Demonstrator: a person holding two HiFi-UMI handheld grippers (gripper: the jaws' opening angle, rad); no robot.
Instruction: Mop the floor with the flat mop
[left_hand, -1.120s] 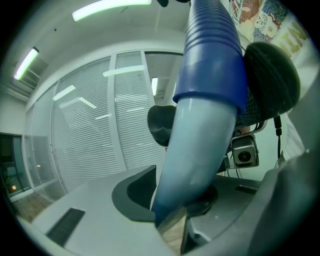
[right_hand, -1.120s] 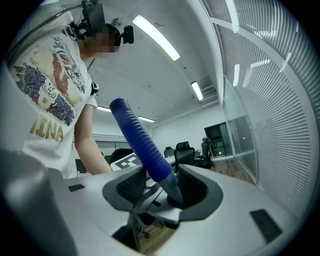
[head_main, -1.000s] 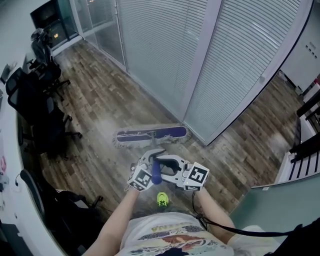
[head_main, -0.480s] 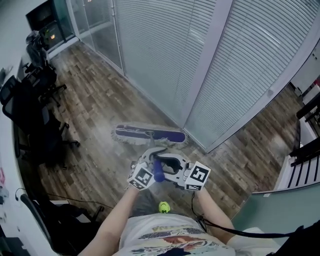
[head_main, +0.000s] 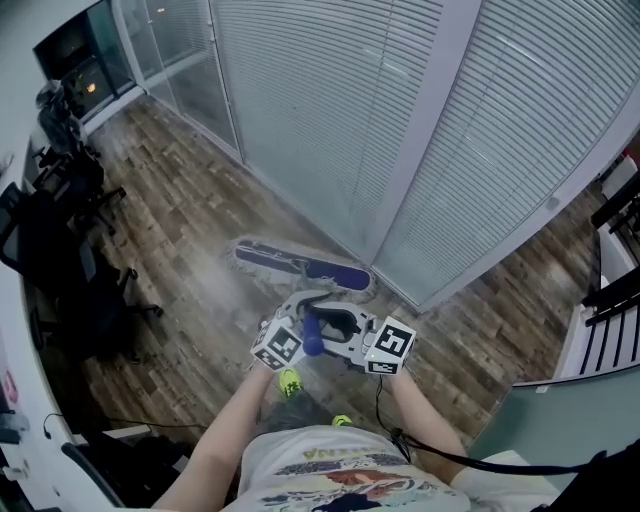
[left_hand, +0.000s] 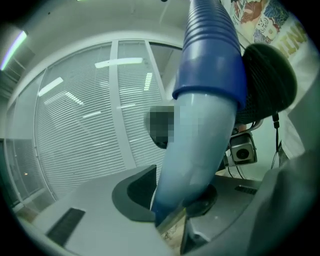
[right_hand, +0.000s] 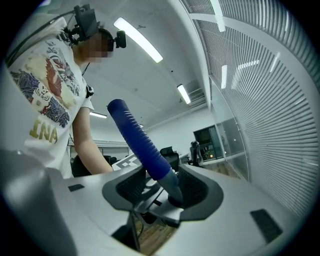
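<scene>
Beside the glass wall (head_main: 330, 120), the mop head (head_main: 300, 267) lies flat on the floor (head_main: 190, 230); a mopping stroke appears under way. Left gripper (head_main: 297, 318) and right gripper (head_main: 345, 330) both clamp the handle (head_main: 312, 338). Next: push the head along the wall base, flat.

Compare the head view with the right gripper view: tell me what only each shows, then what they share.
Head view only: the mop head flat on the wood floor, and a green shoe. Right gripper view only: ceiling lights and the head-mounted camera. Both: the blue mop handle clamped in the right hand-held gripper, and the blinds.
</scene>
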